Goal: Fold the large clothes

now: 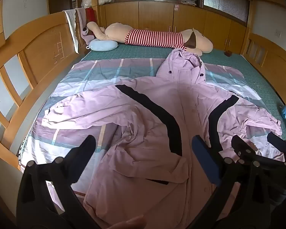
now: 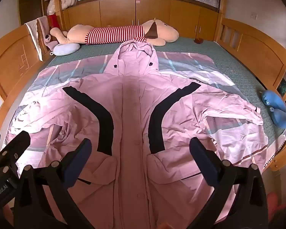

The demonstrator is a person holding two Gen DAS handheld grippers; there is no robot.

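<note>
Each hand-held gripper, left (image 1: 143, 148) and right (image 2: 140, 150), hovers with jaws apart. The pink hooded jacket (image 2: 131, 103) lies spread on the bed (image 2: 228, 64) just beneath them.

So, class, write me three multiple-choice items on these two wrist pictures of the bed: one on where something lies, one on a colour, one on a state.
1. Where does the big plush dog in the red-and-white striped shirt lie?
A. along the far edge of the bed, beyond the coat's hood
B. on the floor
C. on top of the coat

2. What colour are the two curved bands on the front of the pale pink hooded coat?
A. white
B. black
C. green

3. How do the left gripper and the right gripper stand?
A. both shut on the coat
B. one open, one shut
C. both open, holding nothing

Answers: 1 A, the dog stretches along the far edge beyond the hood; 2 B, both bands are black against the pink; 3 C, each pair of fingers is spread wide above the coat.
</note>
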